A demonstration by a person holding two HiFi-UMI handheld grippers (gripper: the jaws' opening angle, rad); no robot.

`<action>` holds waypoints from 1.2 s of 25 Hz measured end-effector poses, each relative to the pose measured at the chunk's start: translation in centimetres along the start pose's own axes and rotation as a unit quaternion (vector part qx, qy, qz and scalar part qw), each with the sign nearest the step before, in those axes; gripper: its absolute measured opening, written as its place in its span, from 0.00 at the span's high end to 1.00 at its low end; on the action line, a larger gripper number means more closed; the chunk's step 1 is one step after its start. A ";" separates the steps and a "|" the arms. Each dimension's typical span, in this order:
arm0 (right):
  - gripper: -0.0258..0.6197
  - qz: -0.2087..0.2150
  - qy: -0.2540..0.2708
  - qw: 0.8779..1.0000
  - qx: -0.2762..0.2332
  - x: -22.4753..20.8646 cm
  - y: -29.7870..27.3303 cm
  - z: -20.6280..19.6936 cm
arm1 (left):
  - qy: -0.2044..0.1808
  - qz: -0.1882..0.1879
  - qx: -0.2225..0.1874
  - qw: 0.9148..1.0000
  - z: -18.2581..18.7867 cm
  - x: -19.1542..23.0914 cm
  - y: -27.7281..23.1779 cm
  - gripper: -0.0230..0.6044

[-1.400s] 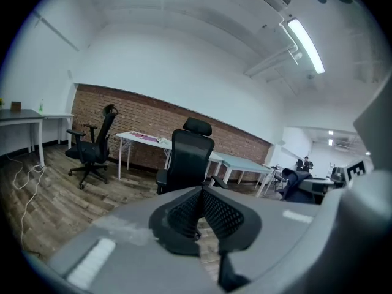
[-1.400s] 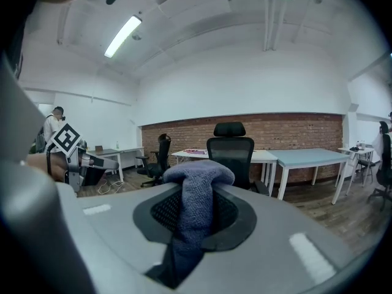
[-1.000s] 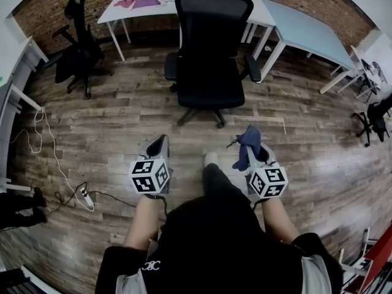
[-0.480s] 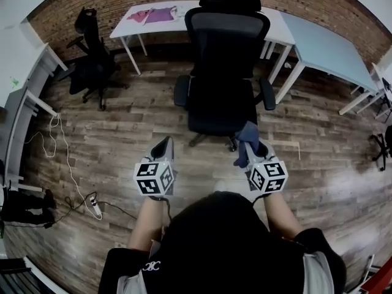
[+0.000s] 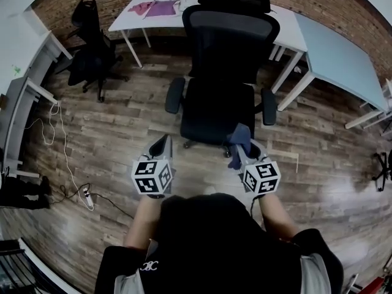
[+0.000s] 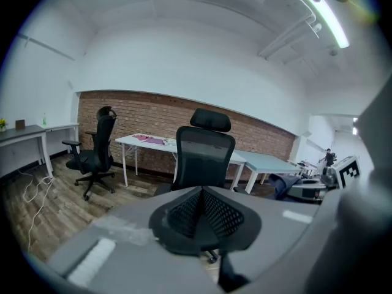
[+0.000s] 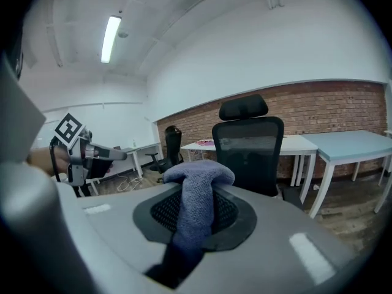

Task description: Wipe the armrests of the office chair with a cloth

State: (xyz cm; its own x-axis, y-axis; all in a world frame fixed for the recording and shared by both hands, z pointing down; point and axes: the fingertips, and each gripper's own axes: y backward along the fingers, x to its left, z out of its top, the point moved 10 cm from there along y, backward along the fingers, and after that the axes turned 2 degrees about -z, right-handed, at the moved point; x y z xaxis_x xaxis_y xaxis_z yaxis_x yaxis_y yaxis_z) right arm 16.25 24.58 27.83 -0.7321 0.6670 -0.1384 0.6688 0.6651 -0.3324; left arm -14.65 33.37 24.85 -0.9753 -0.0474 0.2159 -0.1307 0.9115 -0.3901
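Observation:
The black office chair [image 5: 222, 72] faces me, with its left armrest [image 5: 174, 95] and right armrest [image 5: 269, 106] sticking out beside the seat. My right gripper [image 5: 240, 144] is shut on a blue cloth [image 5: 239, 141], which hangs just before the seat's front right corner. In the right gripper view the cloth [image 7: 196, 195] is draped over the closed jaws, with the chair [image 7: 248, 146] behind. My left gripper [image 5: 162, 143] is shut with nothing in it, in front of the seat's left corner. The left gripper view shows the chair [image 6: 205, 149] straight ahead.
A second black chair [image 5: 89, 48] stands back left. White tables [image 5: 122, 18] with pink and purple cloths [image 5: 153, 8] and a light-blue table [image 5: 337, 48] line the brick wall. A power strip with cables [image 5: 86, 196] lies on the wooden floor at the left.
The person has stepped toward the chair, which now sits closer to both grippers. The right gripper still holds the cloth and the left stays shut.

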 end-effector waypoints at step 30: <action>0.85 0.058 0.061 0.990 0.115 -1.9 -17.2 2.0 | 0.000 -0.031 0.086 0.996 4.7 8.7 -16.8 0.95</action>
State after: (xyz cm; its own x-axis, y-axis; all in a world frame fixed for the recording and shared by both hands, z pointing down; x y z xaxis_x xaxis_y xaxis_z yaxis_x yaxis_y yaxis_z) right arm 5.94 11.22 31.97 -0.6211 0.7797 -0.0799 0.6906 0.4962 -0.5263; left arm -21.81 15.72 29.06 -0.9643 -0.1026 0.2440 -0.2199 0.8237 -0.5227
